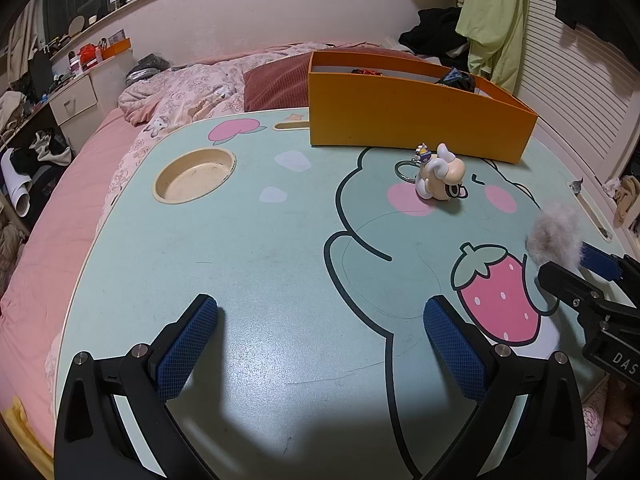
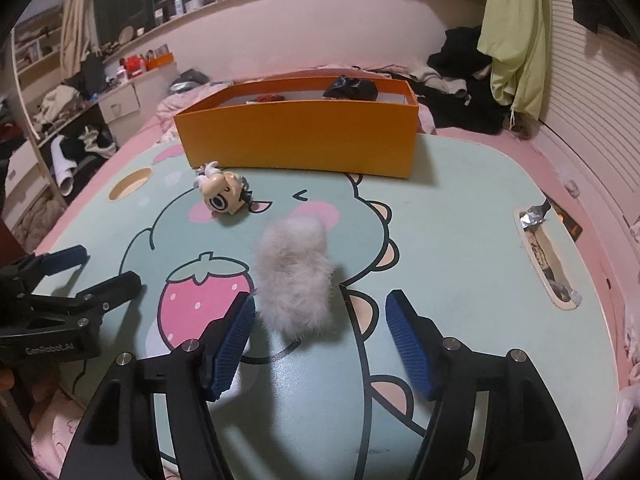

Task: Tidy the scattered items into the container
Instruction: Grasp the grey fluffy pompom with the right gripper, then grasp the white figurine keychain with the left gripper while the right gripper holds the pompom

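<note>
Fluff (image 2: 294, 276) is sitting near the table's (image 2: 460, 216) front edge between the right gripper's (image 2: 320, 340) parted jaws, awaiting a squeeze and carry to the box (image 2: 296, 140) at the far edge, while the left gripper (image 1: 320, 344) is hovering open.

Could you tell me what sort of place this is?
Most likely a bedroom: the lap table sits on a bed with pink bedding, clothes hang nearby, and a cluttered dresser stands beside it.
</note>
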`<state>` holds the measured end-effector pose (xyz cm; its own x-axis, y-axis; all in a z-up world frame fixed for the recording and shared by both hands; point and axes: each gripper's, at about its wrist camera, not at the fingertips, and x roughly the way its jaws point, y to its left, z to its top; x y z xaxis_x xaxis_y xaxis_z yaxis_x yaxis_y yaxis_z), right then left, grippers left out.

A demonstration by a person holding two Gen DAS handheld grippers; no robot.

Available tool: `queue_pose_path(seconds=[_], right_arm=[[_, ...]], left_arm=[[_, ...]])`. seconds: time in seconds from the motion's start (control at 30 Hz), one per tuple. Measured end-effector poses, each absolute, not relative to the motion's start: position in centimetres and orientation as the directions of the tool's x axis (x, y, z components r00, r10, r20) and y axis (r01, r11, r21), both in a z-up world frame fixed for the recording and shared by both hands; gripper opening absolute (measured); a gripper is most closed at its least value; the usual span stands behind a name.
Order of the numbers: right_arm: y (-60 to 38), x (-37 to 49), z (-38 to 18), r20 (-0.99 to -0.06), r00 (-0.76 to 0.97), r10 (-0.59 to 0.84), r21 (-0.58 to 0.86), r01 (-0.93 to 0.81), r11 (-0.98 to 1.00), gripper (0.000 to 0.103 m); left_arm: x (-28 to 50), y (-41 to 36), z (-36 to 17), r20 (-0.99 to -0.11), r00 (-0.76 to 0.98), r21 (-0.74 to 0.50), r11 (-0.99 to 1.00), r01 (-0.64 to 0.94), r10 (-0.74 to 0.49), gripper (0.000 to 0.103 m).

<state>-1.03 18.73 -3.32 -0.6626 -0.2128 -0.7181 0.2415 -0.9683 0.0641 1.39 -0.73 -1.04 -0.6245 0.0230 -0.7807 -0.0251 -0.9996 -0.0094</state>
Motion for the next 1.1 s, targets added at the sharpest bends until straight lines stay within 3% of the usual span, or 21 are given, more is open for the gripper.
queue_pose_path(seconds=[0.23, 0.53, 0.6, 0.63, 0.67, 0.9, 1.1], right_arm=[[19.3, -1.0, -3.3, -0.709, -0.667, -0.229, 0.093, 0.234, -0.968, 0.068], [17.5, -2.4, -2.8, -0.729, -0.659, -0.183, 0.016, 0.251, -0.968, 0.068], [17.1, -2.6, -2.8, -0.729, -0.664, -0.169, -0.004, 0.251, -0.968, 0.062], [17.0, -2.6, -2.9, -0.729, -0.663, -0.173, -0.005, 0.258, -0.966, 0.037], [16.9, -2.5, -3.1, -0.73, -0.66, -0.178, -0.005, 0.265, -0.964, 0.024], [18.2, -1.0, -3.1, -0.67, -0.717, -0.194, 0.033, 0.232, -0.972, 0.023], [19.2, -1.4, -3.4, -0.684, -0.697, -0.216, 0.093, 0.21, -0.973, 0.023]], left_arm=[[1.4, -0.7, -1.0, -0.781, -0.625, -0.01, -1.0, -0.025, 0.023, 0.103], [1.4, -0.7, -1.0, -0.78, -0.625, -0.009, -1.0, -0.025, 0.023, 0.103], [1.4, -0.8, -1.1, -0.781, -0.625, -0.01, -1.0, -0.025, 0.023, 0.103], [1.4, -0.8, -1.0, -0.781, -0.625, -0.01, -1.0, -0.025, 0.023, 0.103], [1.4, -0.8, -1.1, -0.78, -0.625, -0.01, -1.0, -0.025, 0.023, 0.103], [1.4, -0.6, -0.8, -0.777, -0.629, -0.018, -0.999, -0.037, 0.037, 0.103], [0.2, 0.8, 1.9, -0.736, -0.664, -0.07, -0.99, -0.12, 0.132, 0.103]])
